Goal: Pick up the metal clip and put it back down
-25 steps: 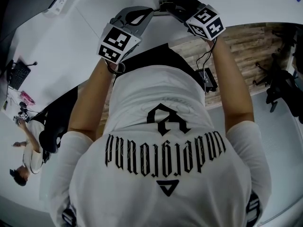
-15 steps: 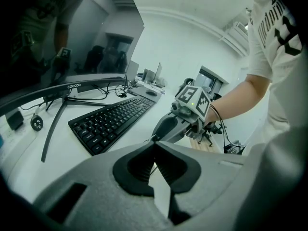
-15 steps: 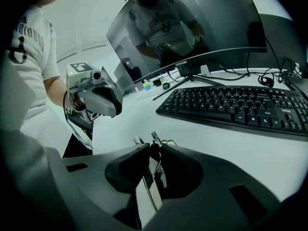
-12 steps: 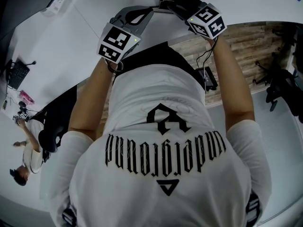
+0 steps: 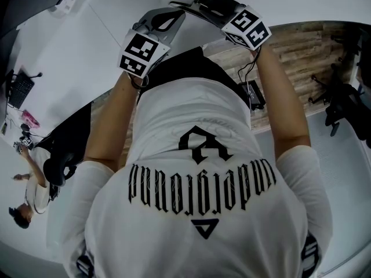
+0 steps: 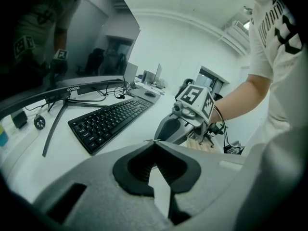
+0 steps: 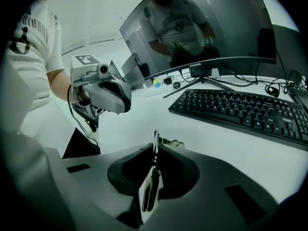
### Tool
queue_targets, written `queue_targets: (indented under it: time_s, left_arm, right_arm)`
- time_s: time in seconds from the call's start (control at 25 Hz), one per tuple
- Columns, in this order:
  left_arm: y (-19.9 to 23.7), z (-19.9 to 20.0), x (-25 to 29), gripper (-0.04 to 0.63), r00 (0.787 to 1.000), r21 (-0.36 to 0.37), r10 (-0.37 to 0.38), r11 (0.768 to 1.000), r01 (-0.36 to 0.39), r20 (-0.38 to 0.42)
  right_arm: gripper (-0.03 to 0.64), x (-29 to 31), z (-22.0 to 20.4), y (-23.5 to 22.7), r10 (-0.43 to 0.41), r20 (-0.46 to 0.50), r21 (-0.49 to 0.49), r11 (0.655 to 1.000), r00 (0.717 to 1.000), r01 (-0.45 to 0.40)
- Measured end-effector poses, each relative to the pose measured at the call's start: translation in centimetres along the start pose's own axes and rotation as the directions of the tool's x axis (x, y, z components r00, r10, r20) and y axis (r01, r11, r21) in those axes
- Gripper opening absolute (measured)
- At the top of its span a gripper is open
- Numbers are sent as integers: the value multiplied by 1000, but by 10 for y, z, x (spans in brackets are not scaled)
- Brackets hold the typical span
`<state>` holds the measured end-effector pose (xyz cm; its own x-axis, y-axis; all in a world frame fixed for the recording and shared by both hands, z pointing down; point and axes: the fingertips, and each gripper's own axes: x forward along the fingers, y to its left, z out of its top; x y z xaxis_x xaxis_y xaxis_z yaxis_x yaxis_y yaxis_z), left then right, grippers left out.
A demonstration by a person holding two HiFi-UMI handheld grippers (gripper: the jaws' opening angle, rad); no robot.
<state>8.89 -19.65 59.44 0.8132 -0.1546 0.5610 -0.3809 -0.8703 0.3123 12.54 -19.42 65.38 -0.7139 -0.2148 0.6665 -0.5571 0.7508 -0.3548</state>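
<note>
Right gripper (image 7: 155, 147) jaws have just been closing, now pinching metal clip (image 7: 152, 179), keyboard (image 7: 240, 110) at 2 o'clock. Left gripper (image 6: 154, 143) closed, empty. Grasp looks done; lift and put-down left.

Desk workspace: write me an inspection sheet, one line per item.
Surface: white desk, no marks seen.
Job's things: metal clip, upright between the right gripper's fingers.
Clutter: keyboard, monitor, small items under it.
Grippers: right gripper has just been closing on the metal clip; left gripper fingers together, nothing seen between.
Cables: loose leads behind the keyboard.
Surroundings: wooden floor; another person standing well away.
</note>
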Motion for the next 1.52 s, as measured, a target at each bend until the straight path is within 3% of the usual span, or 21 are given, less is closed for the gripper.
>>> queue_targets:
  time_s: [0.56,0.8,1.24,1.52]
  left_arm:
    - [-54,14,-27,14,997,19,48,999,-49,60]
    - [-83,37,-45,14,991,116,84,989,-95,101]
    - [-137,70,-79,14,971,179,137,969,-173,194]
    - [-160,99,-102,14,955,211,174,951,-226,239]
  right_arm:
    - [34,-50,4,50,-84,56,-111,990,995,89]
    - [34,-90,9,72,-149,115,-118,980,982,162]
    - [34,-179,31,112,-272,249,-123,943,930,309]
    - [34,-228,54,134,-308,327,-136,920,893,367]
